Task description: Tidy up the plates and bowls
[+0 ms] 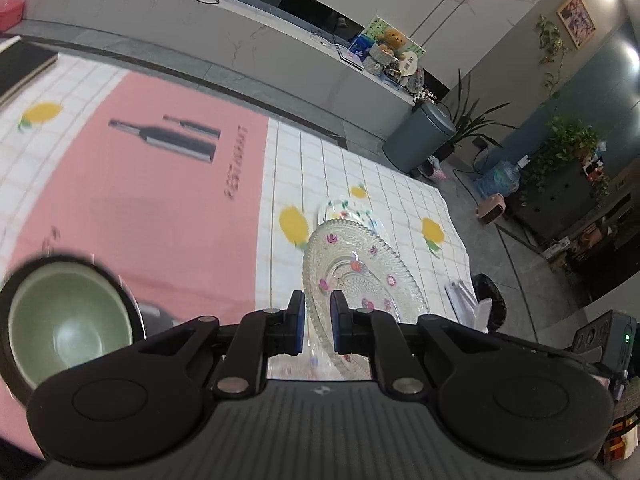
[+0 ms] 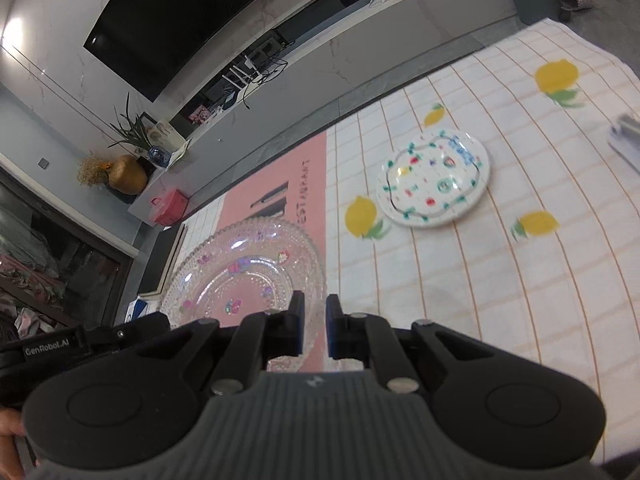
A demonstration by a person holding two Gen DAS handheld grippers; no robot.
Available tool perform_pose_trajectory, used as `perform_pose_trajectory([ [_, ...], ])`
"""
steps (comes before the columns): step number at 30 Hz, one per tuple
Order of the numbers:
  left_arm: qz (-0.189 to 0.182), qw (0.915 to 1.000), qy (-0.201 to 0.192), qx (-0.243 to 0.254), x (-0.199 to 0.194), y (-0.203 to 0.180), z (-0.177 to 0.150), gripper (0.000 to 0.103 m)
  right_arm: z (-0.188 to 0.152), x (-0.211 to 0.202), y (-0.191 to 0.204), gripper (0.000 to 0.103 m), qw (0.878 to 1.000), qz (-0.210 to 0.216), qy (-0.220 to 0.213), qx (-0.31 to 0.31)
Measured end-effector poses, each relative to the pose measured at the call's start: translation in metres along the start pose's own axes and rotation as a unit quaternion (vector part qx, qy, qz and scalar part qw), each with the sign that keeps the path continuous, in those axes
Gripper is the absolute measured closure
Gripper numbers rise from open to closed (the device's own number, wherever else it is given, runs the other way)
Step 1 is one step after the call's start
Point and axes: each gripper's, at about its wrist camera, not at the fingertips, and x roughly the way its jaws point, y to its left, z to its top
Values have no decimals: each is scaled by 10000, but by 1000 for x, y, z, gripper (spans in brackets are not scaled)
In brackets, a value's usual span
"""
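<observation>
A clear glass plate with flower prints (image 1: 356, 276) is held above the table by both grippers. My left gripper (image 1: 318, 312) is shut on its rim, and the plate tilts away to the right. My right gripper (image 2: 315, 316) is shut on the opposite rim of the same glass plate (image 2: 240, 276). A white plate with coloured dots (image 2: 434, 176) lies flat on the tablecloth ahead of the right gripper; it also shows past the glass plate in the left wrist view (image 1: 340, 210). A green bowl with a dark outside (image 1: 64, 320) stands at the lower left in the left wrist view.
The table wears a white checked cloth with lemons and a pink panel (image 1: 160, 184). A dark book (image 1: 20, 64) lies at the far left. A pale object (image 2: 626, 136) sits at the right table edge. A grey bin (image 1: 420, 136) stands on the floor beyond.
</observation>
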Motion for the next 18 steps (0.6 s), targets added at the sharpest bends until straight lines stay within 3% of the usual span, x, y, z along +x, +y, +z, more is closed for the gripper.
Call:
perform_pose_trajectory([
  [9,-127,9993,116,-337,11,18,-56,89,-44,-15,-20,95,9997,-221,-31,18],
  [18,17,9987,120,-491,33,39,-90,89,-70,8,-35,95,9984,-557,131,-36],
])
